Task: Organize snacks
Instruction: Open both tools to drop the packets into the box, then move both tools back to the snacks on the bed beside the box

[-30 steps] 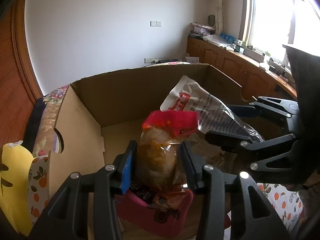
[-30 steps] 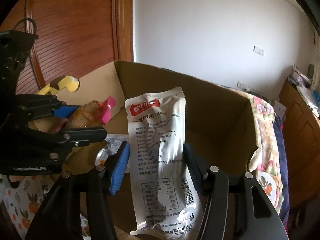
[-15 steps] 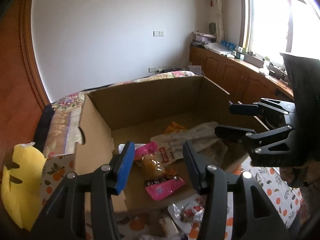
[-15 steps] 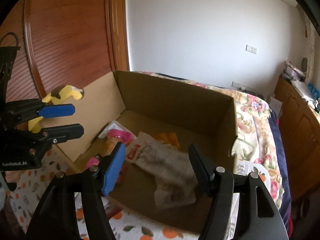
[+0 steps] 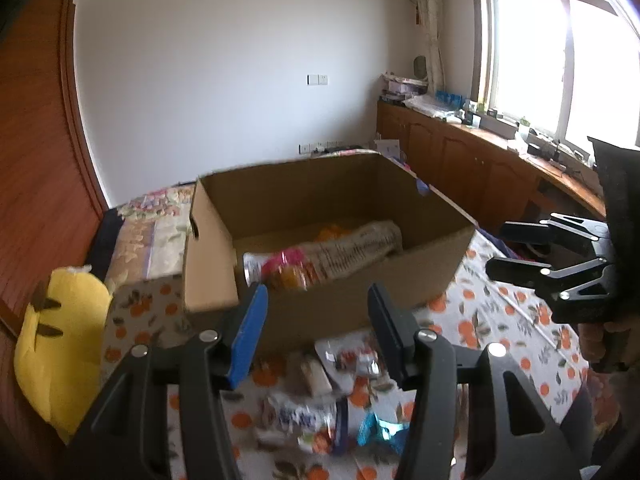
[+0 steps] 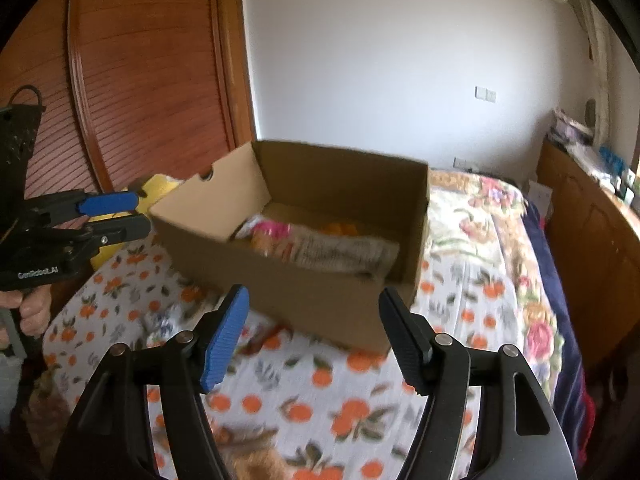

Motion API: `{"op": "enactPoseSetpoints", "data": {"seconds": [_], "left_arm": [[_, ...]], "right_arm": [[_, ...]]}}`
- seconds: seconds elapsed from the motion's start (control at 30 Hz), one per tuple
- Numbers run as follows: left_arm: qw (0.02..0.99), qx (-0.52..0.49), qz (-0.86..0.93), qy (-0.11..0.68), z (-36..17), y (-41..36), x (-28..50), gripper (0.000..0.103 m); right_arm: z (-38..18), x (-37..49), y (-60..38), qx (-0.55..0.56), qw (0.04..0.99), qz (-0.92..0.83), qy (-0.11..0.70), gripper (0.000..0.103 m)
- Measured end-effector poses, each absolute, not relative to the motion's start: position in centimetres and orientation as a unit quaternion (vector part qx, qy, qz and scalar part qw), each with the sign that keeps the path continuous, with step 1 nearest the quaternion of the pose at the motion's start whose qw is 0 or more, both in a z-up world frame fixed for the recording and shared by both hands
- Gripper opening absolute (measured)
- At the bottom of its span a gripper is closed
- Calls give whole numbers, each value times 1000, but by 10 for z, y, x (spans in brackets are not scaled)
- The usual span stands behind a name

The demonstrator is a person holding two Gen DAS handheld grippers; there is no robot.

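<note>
An open cardboard box (image 5: pixel 348 308) (image 6: pixel 312 288) stands on an orange-print cloth. Inside lie a grey-white printed snack bag (image 5: pixel 356 246) (image 6: pixel 344 250), a pink-topped snack pack (image 5: pixel 286 266) (image 6: pixel 272 232) and something orange (image 5: pixel 334 234). Several loose snack packets (image 5: pixel 304 416) lie on the cloth in front of the box. My left gripper (image 5: pixel 316 320) is open and empty, held back above those packets. My right gripper (image 6: pixel 314 332) is open and empty, in front of the box's near wall. Each gripper shows in the other's view, the right one (image 5: pixel 520 248) and the left one (image 6: pixel 120 212).
A yellow plush toy (image 5: pixel 60 344) sits left of the box. The orange-print cloth (image 6: pixel 360 396) covers the surface; a floral bedspread (image 6: pixel 480 232) lies beyond. Wooden cabinets (image 5: pixel 472 168) run along the window wall and a wooden louvred door (image 6: pixel 152 80) stands at the left.
Both grippers let go of their snacks, which now lie in the box. Both have opened and pulled back and up, away from the box.
</note>
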State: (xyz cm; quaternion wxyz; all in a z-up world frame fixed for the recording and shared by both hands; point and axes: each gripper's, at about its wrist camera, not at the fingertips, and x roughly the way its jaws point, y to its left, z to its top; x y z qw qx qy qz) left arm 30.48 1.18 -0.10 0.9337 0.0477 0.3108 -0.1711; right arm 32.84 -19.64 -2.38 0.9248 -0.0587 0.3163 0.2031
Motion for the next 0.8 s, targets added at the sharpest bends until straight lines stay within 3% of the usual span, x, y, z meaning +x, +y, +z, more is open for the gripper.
{"op": "enactPoseSetpoints", "data": {"seconds": [0.8], "left_arm": [[907,51,-197,369,-109,-34,208,53]], "right_arm": [[-129,249,-208,-65,892,226,387,71]]}}
